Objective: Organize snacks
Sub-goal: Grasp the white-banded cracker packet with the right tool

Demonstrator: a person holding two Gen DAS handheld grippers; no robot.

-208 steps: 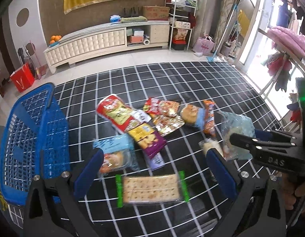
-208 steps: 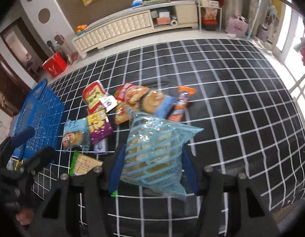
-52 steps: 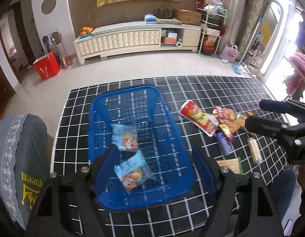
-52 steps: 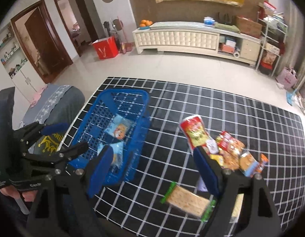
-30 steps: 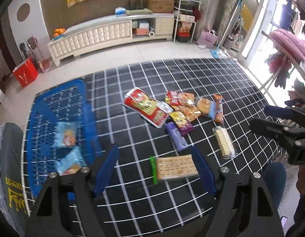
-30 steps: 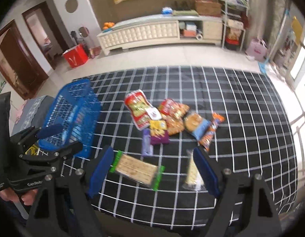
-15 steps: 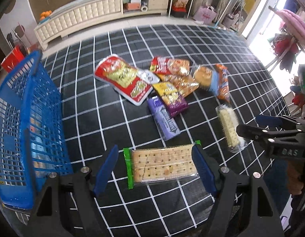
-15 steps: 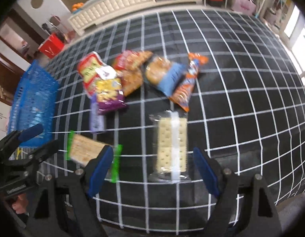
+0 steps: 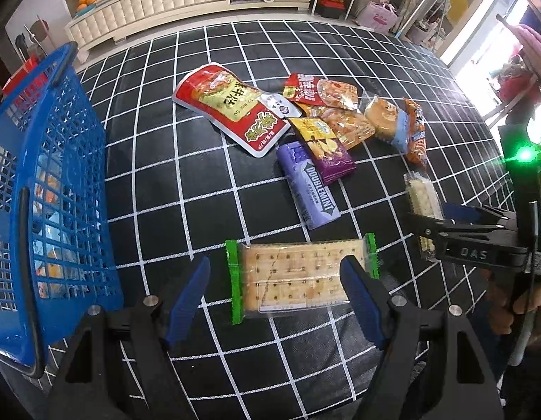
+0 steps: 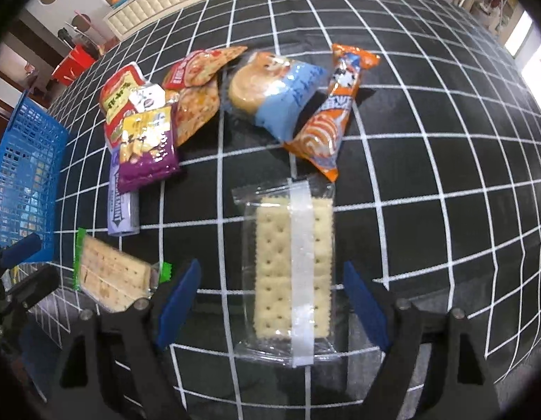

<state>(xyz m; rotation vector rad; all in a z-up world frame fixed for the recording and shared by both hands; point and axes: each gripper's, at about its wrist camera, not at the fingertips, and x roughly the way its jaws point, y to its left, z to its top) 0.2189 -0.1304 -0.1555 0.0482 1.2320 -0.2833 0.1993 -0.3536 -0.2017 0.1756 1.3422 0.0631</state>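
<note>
We see black cloth with white grid (image 9: 207, 189) over table, white cabinet (image 9: 147, 7) at far wall. Left gripper (image 9: 275, 280) stands apart, green-edged cracker pack (image 9: 298, 276) between its pads, long axis across from pad to pad, not pressed. Right gripper (image 10: 270, 297) is closing, clear cracker pack (image 10: 293, 266) between pads, long axis pointing away from us, untouched. Blue basket (image 9: 35, 161) left of left jaws holds few packets, unclear which.

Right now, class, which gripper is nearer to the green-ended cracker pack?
Left. The left gripper straddles the green-ended cracker pack, one finger at each end. The right gripper is off to its side, jaws closing around the clear cracker pack, not yet touching.
</note>
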